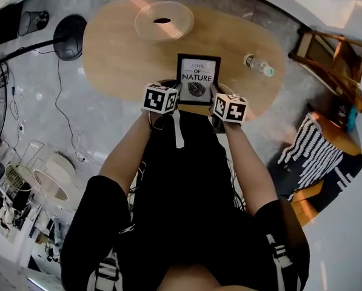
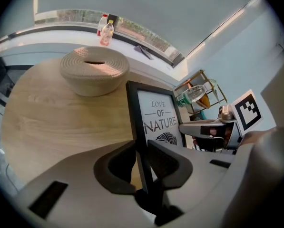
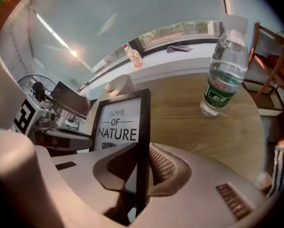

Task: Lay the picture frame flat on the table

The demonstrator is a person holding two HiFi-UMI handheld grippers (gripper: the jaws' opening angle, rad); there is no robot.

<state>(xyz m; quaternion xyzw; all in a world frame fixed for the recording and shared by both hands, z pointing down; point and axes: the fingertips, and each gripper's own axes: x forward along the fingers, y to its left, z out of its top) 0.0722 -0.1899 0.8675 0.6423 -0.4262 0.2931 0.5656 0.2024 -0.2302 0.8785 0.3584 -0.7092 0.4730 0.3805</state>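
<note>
Jaws of the left gripper (image 2: pixel 142 163) are pinched on the left side rail of the picture frame (image 2: pixel 157 115), the dark rail running straight up through the narrow gap between the pads. The right gripper (image 3: pixel 138 167) does the same on the opposite rail, so the frame is clamped from both sides low down, near its bottom corners. Seen from the head view, the two grippers sit level with each other, one at each flank, and neither is nearer than the other. Both hold the frame directly ahead of the person. The frame is portrait in shape and stands with its long axis up, close to vertical. Its printed face is turned toward the person and its back toward the far side of the worktop (image 1: pixel 117 50). It sits at the near edge of the worktop, and whether its lower edge rests on the wood or hangs just above it cannot be told. This placement is what the coming move turns on, as I judge it. The bare wood lies beyond the frame, not on the person's side, so the top edge would have to tip away and down, pivoting about the bottom rail. The woven basket (image 1: pixel 164 20) stands well apart at the far end. The water bottle (image 1: pixel 258 65) lies off to the right, near but clear of that path.
</note>
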